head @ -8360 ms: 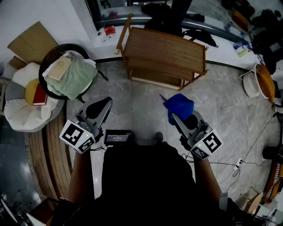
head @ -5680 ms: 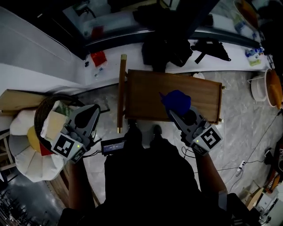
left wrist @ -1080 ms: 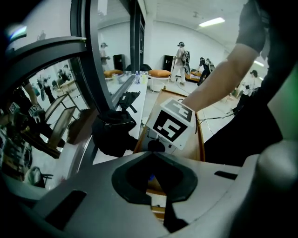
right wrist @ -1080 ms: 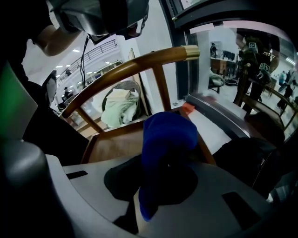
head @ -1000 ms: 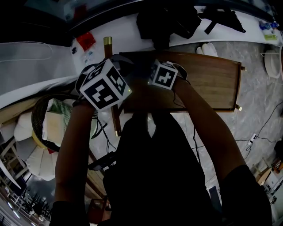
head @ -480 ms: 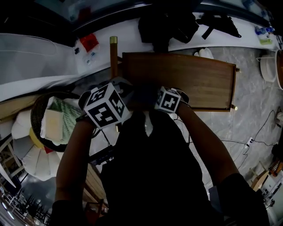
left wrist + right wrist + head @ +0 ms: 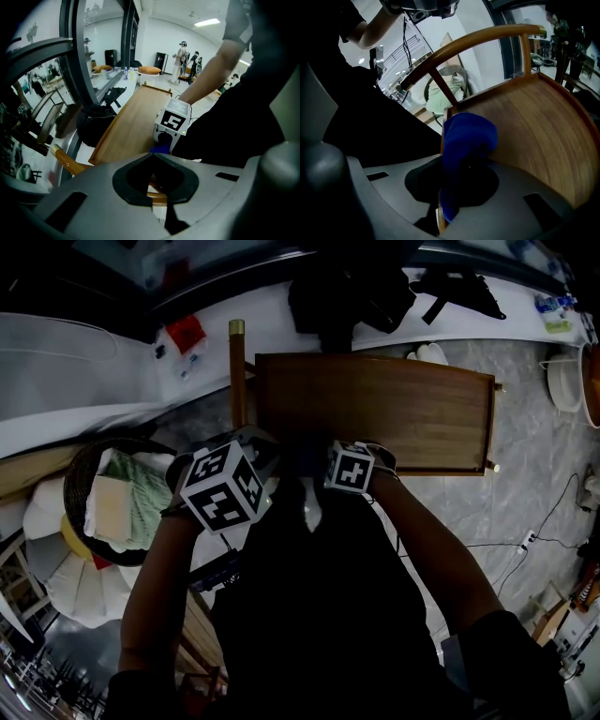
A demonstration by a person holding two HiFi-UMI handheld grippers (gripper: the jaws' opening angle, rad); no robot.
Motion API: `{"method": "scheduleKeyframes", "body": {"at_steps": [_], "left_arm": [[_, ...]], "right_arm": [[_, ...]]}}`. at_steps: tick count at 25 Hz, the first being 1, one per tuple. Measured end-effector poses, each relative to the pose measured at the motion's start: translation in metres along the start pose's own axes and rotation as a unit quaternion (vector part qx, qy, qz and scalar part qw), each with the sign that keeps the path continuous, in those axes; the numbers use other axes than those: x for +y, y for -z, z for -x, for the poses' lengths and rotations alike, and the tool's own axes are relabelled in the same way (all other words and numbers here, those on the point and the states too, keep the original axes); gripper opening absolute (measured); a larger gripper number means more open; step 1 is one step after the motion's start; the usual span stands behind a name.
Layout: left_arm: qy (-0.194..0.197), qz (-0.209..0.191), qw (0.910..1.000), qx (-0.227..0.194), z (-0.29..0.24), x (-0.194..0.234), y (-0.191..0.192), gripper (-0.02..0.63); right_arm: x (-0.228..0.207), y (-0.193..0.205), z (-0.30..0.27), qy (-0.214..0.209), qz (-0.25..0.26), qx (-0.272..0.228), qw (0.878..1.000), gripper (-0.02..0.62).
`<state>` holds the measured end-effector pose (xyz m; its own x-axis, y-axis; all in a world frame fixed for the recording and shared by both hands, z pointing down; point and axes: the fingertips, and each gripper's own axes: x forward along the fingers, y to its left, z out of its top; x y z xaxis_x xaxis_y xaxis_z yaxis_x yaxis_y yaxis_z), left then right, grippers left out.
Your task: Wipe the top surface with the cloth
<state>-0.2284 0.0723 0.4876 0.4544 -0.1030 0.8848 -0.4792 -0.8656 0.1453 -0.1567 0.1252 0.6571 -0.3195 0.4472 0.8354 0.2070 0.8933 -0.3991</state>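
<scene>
Two grippers meet at the near left corner of the wooden surface (image 7: 412, 409). The person's dark torso and arms cover its near edge in the head view. A wooden handle bar (image 7: 236, 371) stands just left of it, and black bags (image 7: 352, 287) lie on the white ledge beyond. One round basket (image 7: 75, 488) to the left holds a green towel (image 7: 141, 502) and a pale flat block (image 7: 105, 507). The right gripper (image 7: 449, 187) is clamped on the one blue cloth (image 7: 466, 138), which touches the wood at that corner. The left gripper (image 7: 151, 158), just beside it, has its jaws together with nothing between.
</scene>
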Motion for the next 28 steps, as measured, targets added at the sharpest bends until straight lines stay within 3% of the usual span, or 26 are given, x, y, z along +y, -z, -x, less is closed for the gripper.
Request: {"method": "scheduleKeyframes", "body": {"at_steps": [3, 5, 9, 15, 20, 28], "left_arm": [[0.009, -0.003, 0.9999, 0.007, -0.002, -0.004, 0.001, 0.011], [0.004, -0.002, 1.0000, 0.002, 0.001, 0.000, -0.003, 0.011], [-0.030, -0.003, 0.9993, -0.021, 0.016, 0.031, -0.025, 0.011], [-0.082, -0.023, 0.9960, -0.026, 0.021, 0.095, -0.065, 0.011], [-0.093, -0.037, 0.9949, -0.013, 0.003, 0.126, -0.086, 0.011], [-0.075, -0.027, 0.9968, 0.005, -0.025, 0.124, -0.084, 0.011]], "right_arm": [[0.001, 0.000, 0.005, -0.008, -0.008, 0.004, 1.000, 0.066], [-0.007, -0.009, 0.017, 0.003, -0.017, -0.032, 0.999, 0.066], [-0.055, -0.030, 0.074, 0.079, -0.014, -0.098, 0.992, 0.066], [-0.155, -0.044, 0.133, 0.176, 0.015, -0.100, 0.979, 0.066], [-0.207, -0.036, 0.127, 0.189, 0.011, -0.061, 0.980, 0.066], [-0.207, -0.027, 0.109, 0.177, 0.011, -0.055, 0.983, 0.065]]}}
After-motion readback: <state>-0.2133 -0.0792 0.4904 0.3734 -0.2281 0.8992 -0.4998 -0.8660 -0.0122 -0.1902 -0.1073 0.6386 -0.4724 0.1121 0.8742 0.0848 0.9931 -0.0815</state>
